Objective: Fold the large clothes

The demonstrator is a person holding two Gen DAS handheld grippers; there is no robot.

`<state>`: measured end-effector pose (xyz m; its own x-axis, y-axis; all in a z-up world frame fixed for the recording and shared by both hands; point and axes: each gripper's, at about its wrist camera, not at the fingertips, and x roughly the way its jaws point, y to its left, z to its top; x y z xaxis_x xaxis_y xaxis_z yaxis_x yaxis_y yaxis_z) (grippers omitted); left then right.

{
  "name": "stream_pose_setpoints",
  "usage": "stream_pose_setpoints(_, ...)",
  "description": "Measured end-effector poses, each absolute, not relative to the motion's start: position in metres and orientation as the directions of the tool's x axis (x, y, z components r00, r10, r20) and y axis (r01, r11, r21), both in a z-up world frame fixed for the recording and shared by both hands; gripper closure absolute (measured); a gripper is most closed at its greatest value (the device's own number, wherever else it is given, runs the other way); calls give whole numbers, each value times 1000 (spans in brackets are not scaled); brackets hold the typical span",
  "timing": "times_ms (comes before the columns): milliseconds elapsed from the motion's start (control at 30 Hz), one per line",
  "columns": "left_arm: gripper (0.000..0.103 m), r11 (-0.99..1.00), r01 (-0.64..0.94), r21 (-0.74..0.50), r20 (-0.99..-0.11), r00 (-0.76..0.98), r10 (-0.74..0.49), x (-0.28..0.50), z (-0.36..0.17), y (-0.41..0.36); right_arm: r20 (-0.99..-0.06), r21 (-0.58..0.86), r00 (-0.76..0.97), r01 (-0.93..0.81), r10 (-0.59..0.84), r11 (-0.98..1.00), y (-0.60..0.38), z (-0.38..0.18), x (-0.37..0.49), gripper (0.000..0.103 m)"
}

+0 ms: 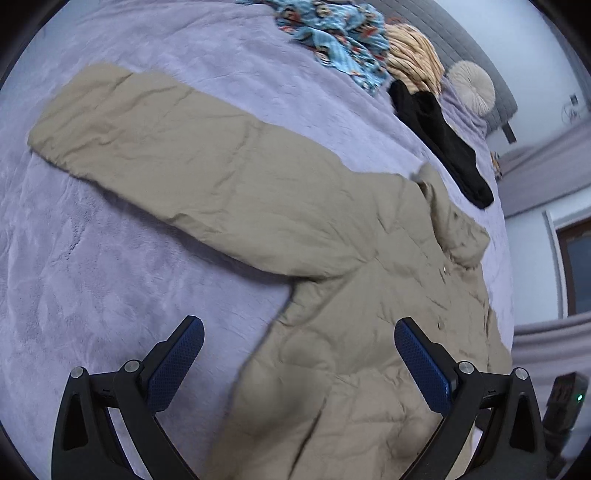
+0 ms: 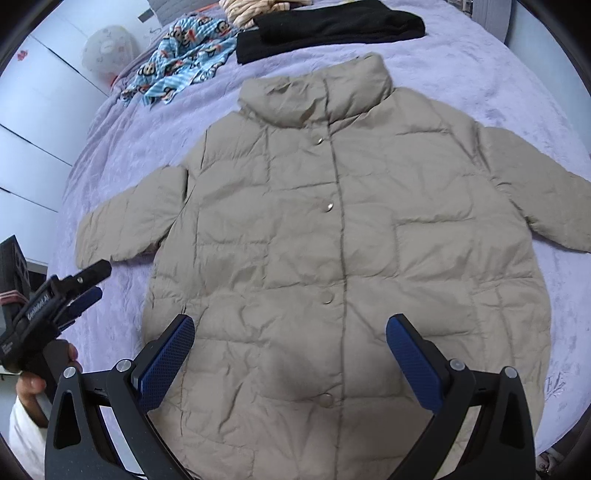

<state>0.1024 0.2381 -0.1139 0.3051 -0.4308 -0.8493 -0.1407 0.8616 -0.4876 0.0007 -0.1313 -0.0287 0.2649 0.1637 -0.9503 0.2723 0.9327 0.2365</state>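
A beige quilted jacket (image 2: 332, 236) lies flat, front up and snapped shut, on a lilac bedspread, collar away from me, both sleeves spread out. In the left wrist view the jacket (image 1: 332, 295) shows its left sleeve stretched out to the far left. My left gripper (image 1: 299, 354) is open and empty, hovering above the jacket's left side edge below the armpit. It also shows in the right wrist view (image 2: 92, 280), beside the left sleeve cuff. My right gripper (image 2: 290, 347) is open and empty above the jacket's lower front.
The lilac bedspread (image 2: 480, 74) covers the bed. Beyond the collar lie a black garment (image 2: 325, 29), a blue cartoon-print garment (image 2: 181, 59) and a striped cream garment (image 1: 413, 51). A round cushion (image 1: 471, 85) sits by the grey headboard. White cupboards (image 2: 33, 122) stand at the left.
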Motion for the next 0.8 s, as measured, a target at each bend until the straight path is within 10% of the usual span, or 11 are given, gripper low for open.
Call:
stream_pose_setpoints(500, 1, 730, -301, -614, -755, 492, -432, 225, -189, 370, -925, 351, 242, 251, 292, 902, -51, -112, 49, 0)
stream_pose_setpoints(633, 77, 807, -319, -497, -832, 441, -337, 250, -194, 369, -913, 363, 285, 245, 291, 899, -47, -111, 73, 0)
stream_pose_setpoints(800, 94, 858, -226, -461, -807, 509, -299, 241, -152, 369, -901, 349, 340, 194, 271, 917, -33, -101, 103, 0)
